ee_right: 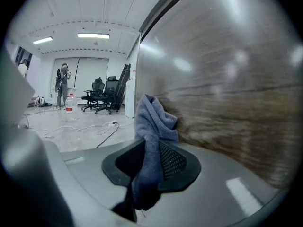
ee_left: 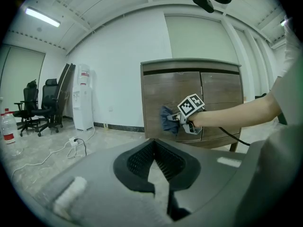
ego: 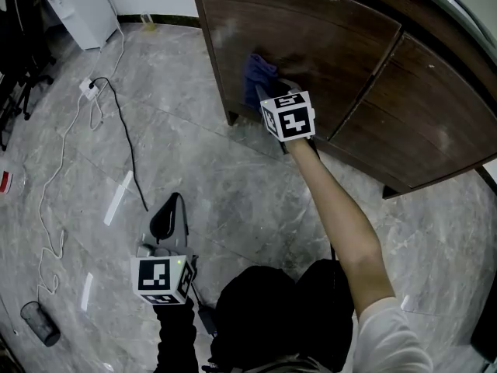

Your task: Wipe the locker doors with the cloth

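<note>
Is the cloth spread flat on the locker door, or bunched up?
Bunched: the cloth hangs in folds from the right gripper's jaws, its crumpled top at the locker door.

A white water dispenser [ego: 78,6] stands against the wall. On the grey marble floor [ego: 233,185] lie a white power strip [ego: 88,86], a black cable [ego: 128,142] and, well apart, a small dark cylinder [ego: 40,323]. Farther off stand 2 black office chairs [ee_left: 49,103], with a water bottle [ee_left: 7,126] nearby.
</note>
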### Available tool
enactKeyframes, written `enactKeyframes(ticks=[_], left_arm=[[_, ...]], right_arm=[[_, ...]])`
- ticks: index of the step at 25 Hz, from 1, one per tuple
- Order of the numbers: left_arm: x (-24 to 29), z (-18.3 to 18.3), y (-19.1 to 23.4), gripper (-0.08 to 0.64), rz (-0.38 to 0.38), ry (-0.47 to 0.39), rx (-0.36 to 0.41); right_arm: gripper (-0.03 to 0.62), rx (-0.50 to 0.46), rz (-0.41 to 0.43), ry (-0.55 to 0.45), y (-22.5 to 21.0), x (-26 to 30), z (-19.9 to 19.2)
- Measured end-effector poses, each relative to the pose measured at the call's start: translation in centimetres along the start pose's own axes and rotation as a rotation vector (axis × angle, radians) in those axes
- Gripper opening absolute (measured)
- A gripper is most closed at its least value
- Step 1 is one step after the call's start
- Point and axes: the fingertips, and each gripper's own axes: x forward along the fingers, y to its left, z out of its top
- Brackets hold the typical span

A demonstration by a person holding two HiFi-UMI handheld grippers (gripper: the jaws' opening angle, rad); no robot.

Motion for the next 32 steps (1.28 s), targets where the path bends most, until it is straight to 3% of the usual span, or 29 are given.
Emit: enactKeyframes(ticks=[25, 28, 32], left_arm=[[0.5, -3.5, 3.1, 0.003, 0.029, 0.057, -0.044], [0.3, -3.6, 3.7, 0.003, 0.030, 0.053, -0.043], [0.4, -3.2, 3.7, 0.002, 0.027, 0.042, -0.045]], right_arm=[[0.090, -0.004, 0.034, 0.226, 2.8, 7.5, -10.7], [0.089, 0.011, 0.038, 0.236, 2.9, 7.1, -9.9], [0.089, 0.011, 0.046, 0.171, 2.9, 5.8, -5.6]])
